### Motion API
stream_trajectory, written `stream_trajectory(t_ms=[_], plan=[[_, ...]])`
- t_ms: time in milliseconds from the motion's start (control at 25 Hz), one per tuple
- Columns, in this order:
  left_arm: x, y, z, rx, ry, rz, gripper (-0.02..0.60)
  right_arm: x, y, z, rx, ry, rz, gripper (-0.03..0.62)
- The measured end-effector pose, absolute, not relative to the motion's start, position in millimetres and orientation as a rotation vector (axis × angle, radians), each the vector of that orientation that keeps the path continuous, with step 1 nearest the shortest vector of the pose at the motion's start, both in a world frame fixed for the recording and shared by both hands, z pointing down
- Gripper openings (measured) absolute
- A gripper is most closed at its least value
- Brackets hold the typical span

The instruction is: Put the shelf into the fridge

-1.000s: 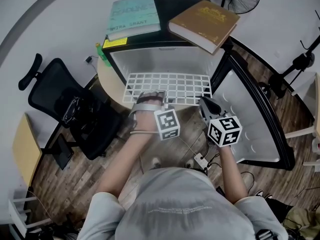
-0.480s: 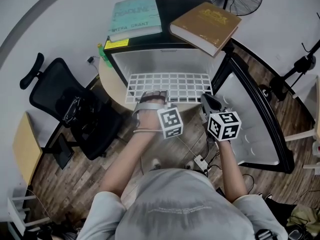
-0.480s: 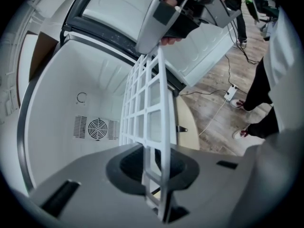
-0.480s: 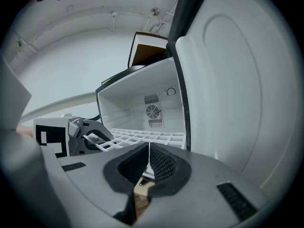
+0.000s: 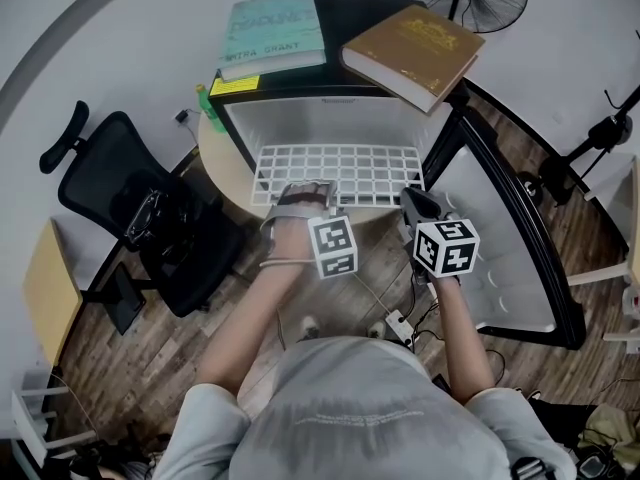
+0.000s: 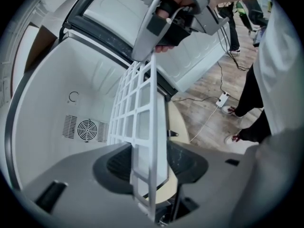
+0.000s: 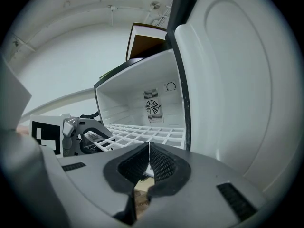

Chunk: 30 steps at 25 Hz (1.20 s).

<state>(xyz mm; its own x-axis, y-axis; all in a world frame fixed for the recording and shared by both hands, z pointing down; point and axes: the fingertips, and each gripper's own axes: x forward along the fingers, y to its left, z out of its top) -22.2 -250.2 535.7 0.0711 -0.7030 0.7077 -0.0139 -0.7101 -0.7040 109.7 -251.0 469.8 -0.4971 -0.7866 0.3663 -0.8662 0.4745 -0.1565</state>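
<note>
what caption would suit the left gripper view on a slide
left claw, its jaws just opened, straddles the front rail of the white wire shelf partly inside the open fridge

Head view: above the person, facing steeply down; takes in the open fridge and the floor.
Left gripper view: close at the shelf front edge, rolled sideways, facing inward.
Right gripper view: close, near level, beside the door.
Shared by all: shelf. Shared by both gripper views: rear fan grille.
</note>
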Motion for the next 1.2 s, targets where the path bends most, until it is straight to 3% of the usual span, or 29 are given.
stream_trajectory(t_ms=[320,920,1200], plan=[[-22,-245,544,-1.834,0.676,-1.699,0.245,110,-251,473,1.416,-2.480,0.503,0.015],[-45,-236,524,-1.815,0.578,-1.769,0.262,110,-252,482,1.451,-2.464,0.515,0.017],[-86,-227,509,-1.853,0.746,-1.738,0.183,111,-253,485,1.479,-2.455,0.511,0.015]])
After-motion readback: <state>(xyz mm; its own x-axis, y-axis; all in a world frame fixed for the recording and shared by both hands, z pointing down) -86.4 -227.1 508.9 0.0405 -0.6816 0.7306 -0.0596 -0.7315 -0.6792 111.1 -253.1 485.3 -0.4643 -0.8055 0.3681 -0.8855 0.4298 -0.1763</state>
